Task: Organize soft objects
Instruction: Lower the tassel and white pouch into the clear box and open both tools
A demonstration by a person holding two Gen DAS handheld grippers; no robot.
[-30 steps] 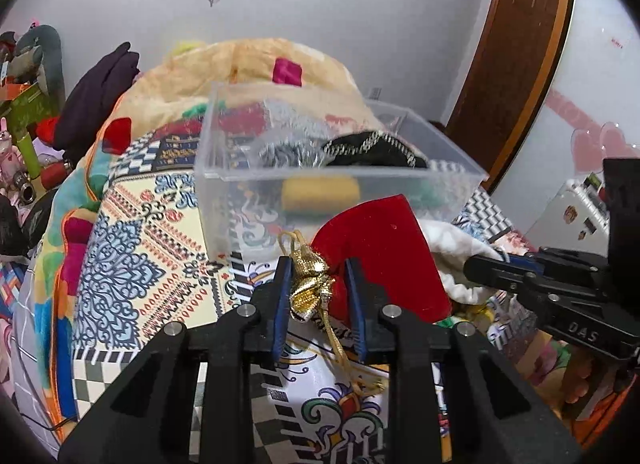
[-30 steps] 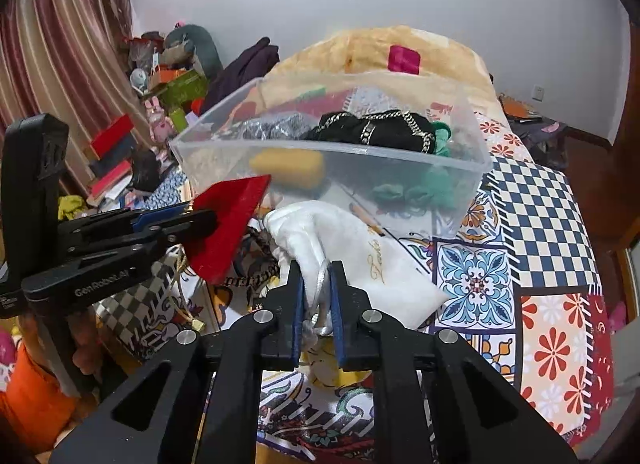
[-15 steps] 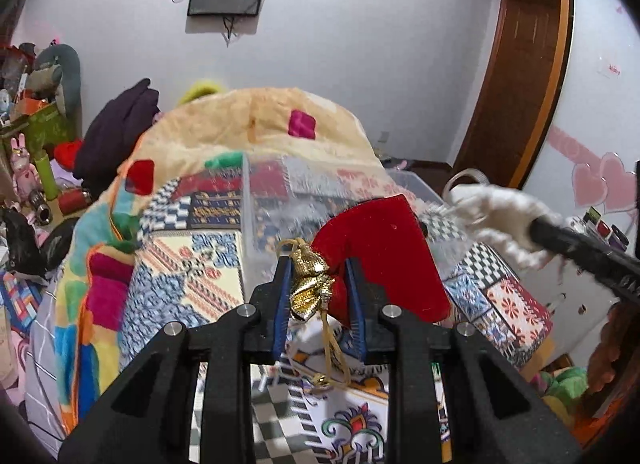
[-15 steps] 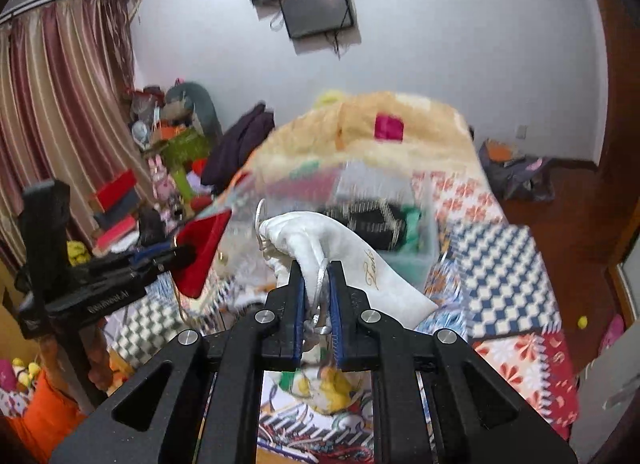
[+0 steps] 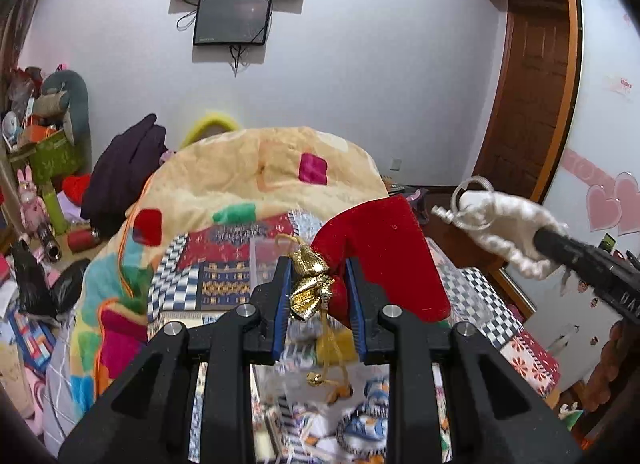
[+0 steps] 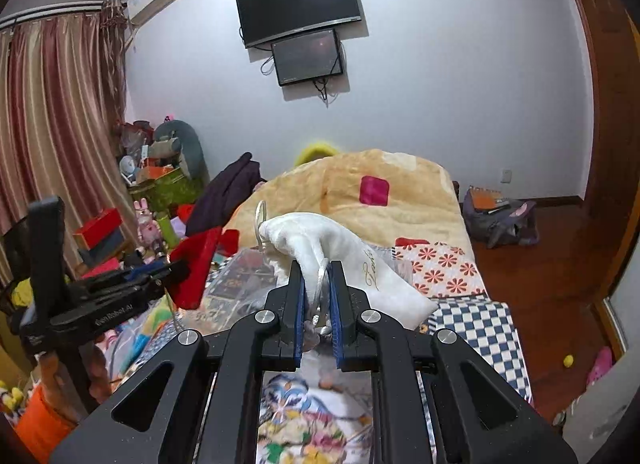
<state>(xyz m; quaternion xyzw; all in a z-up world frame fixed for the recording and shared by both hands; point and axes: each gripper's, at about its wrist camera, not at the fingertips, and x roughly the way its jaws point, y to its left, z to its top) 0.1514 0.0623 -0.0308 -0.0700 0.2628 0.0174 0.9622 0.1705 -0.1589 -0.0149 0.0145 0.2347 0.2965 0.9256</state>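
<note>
My left gripper (image 5: 318, 284) is shut on the gathered gold neck of a red velvet pouch (image 5: 384, 252) and holds it in the air above the bed. A gold cord hangs down from it. My right gripper (image 6: 318, 288) is shut on the drawstring neck of a white satin pouch (image 6: 340, 256), also held in the air. The left gripper with the red pouch (image 6: 196, 264) shows at the left of the right wrist view. The white pouch (image 5: 508, 223) shows at the right of the left wrist view. The clear plastic bin (image 6: 248, 272) lies blurred below both pouches.
A patterned quilt (image 5: 224, 264) covers the bed, with a beige blanket (image 6: 380, 191) heaped at its far end. Toys and boxes (image 6: 156, 183) crowd the floor at the left. A bag (image 6: 500, 219) lies on the wooden floor at the right.
Both grippers have risen with their pouches, from the bed by the clear bin to well above it. The bin has dropped low in both views.
</note>
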